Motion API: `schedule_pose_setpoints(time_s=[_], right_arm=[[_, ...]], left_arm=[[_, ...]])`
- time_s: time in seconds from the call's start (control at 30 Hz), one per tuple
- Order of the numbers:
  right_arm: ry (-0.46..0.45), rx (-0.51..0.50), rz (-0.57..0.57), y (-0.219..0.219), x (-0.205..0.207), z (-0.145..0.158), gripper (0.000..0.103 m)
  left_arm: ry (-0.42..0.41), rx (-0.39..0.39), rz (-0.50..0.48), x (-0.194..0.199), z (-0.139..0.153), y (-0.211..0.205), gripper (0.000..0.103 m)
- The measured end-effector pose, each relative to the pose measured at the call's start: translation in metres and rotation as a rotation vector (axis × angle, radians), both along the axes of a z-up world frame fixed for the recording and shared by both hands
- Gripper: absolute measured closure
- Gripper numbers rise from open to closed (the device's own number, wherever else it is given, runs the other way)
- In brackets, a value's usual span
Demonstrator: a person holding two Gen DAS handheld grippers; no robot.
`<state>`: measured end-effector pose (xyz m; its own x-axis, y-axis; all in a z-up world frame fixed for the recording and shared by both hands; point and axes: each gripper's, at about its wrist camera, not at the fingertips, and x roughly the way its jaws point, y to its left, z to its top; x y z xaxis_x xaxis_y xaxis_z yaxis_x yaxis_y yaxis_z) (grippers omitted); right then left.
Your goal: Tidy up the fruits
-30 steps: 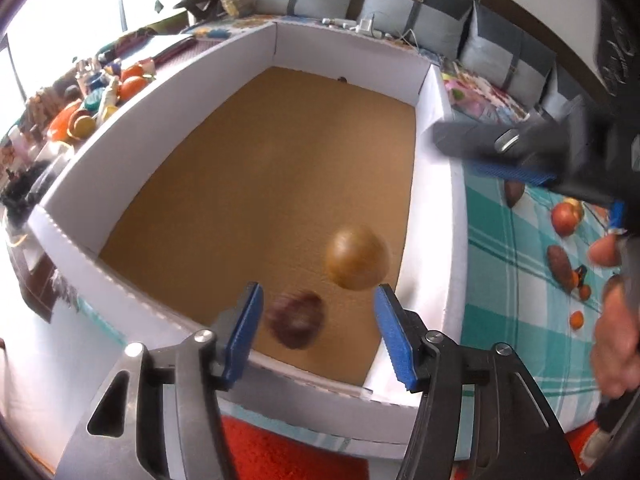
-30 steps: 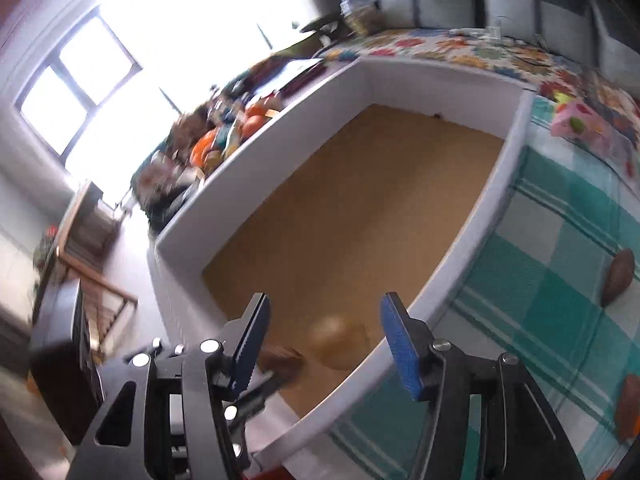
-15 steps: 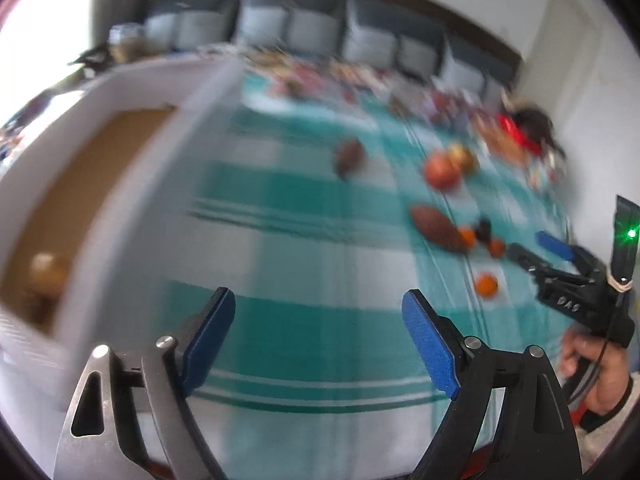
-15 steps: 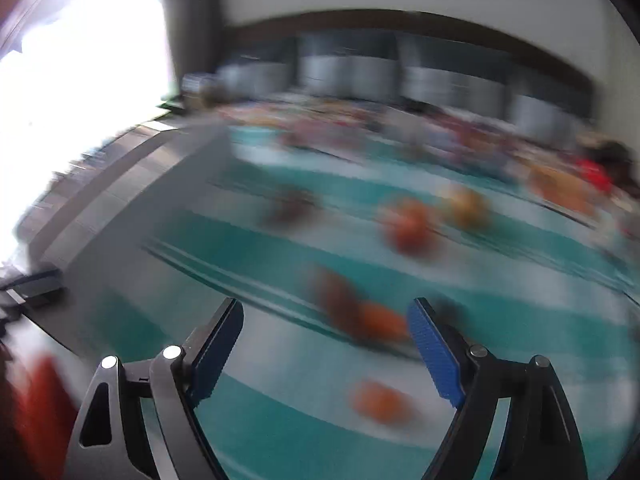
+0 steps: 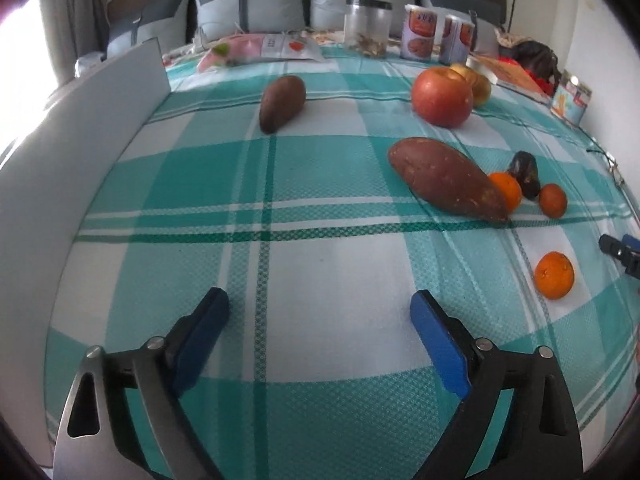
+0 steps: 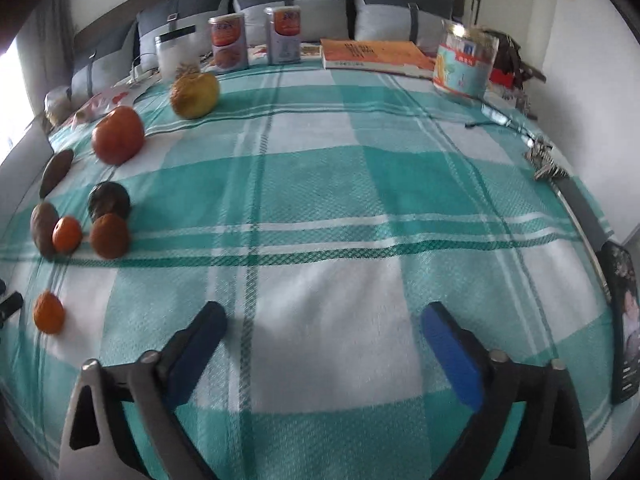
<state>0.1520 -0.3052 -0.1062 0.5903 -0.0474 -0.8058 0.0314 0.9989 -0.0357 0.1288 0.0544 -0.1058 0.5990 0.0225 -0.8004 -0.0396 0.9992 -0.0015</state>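
Observation:
Fruits lie on the teal checked bedspread (image 5: 320, 272). In the left wrist view I see a red apple (image 5: 442, 96), a yellow fruit (image 5: 476, 82) behind it, a large sweet potato (image 5: 448, 178), a smaller one (image 5: 282, 102), three small oranges (image 5: 554, 274) (image 5: 506, 190) (image 5: 553, 199) and a dark fruit (image 5: 526, 172). My left gripper (image 5: 320, 320) is open and empty over bare cloth. My right gripper (image 6: 324, 328) is open and empty; the apple (image 6: 118, 134), the yellow fruit (image 6: 195, 94) and an orange (image 6: 48, 312) lie to its left.
The white box wall (image 5: 100, 120) stands at the left. A glass jar (image 5: 367, 26) and two cans (image 5: 420, 32) stand at the back by grey pillows. A book (image 6: 372, 53), a round tin (image 6: 466, 66), cables (image 6: 540, 152) and a phone (image 6: 624, 328) lie at the right.
Both grippers have swung away from the box, where two fruits dropped inside, and now face the bedspread with the loose fruits. Both stay open and empty.

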Motion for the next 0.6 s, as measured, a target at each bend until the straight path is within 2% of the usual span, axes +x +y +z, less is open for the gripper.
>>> schedule_pose_setpoints(time_s=[0.6], right_arm=[[0.005, -0.001, 0.0, 0.0058, -0.0002, 0.0, 0.0]], left_arm=[[-0.003, 0.008, 0.005, 0.0005, -0.0017, -0.0025, 0.007]])
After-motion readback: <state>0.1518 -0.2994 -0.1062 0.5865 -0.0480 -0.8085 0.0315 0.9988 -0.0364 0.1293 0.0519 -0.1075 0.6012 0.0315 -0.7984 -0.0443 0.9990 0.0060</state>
